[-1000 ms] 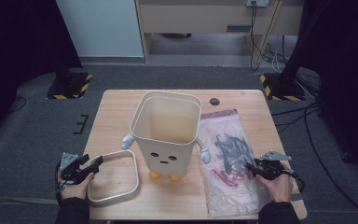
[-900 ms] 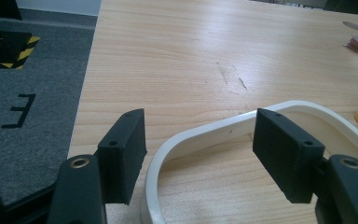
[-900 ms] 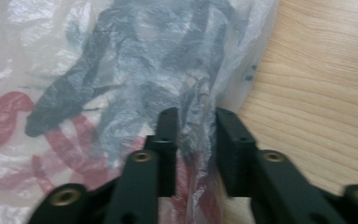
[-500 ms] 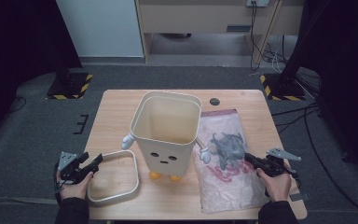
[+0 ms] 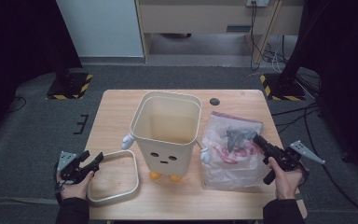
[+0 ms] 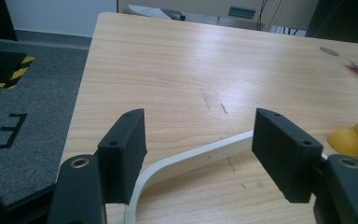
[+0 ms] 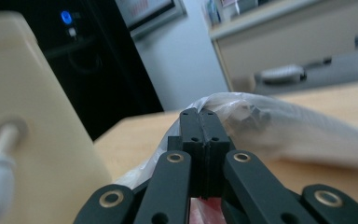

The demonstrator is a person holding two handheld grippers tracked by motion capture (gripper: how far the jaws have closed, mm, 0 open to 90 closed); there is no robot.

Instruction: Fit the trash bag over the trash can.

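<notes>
Since the earlier frames we note that the right gripper (image 5: 257, 138) has closed on the clear plastic bag (image 5: 233, 154) and risen, so the bag's near part now stands pulled up off the table (image 5: 121, 109) instead of lying flat. Its jaws are pressed together with a fold of the bag's film pinched between them (the right gripper view (image 7: 199, 116) shows the pads meeting with film bunched just behind the tips). We see dark grey and red items through the film; what they are we cannot tell. The bag sits on the right part of the table, just beside the cream bin (image 5: 168, 133) with the face, close to the bin's small white arm (image 5: 204, 154); its far end lies near the dark round hole (image 5: 215, 101) in the tabletop. Between the bag's right edge and the table's right edge we see only a narrow strip of bare wood; the near edge has a wider open band. The left gripper (image 5: 95, 161) is unchanged at the near left corner, jaws wide apart and holding nothing, with the rim of the white rectangular frame (image 5: 114, 179) lying on the wood between them without touching either pad (image 6: 123, 149). Beyond that frame the left part of the table is open wood up to the far edge, and one yellow foot (image 6: 352, 140) of the bin stands to the right of it.
</notes>
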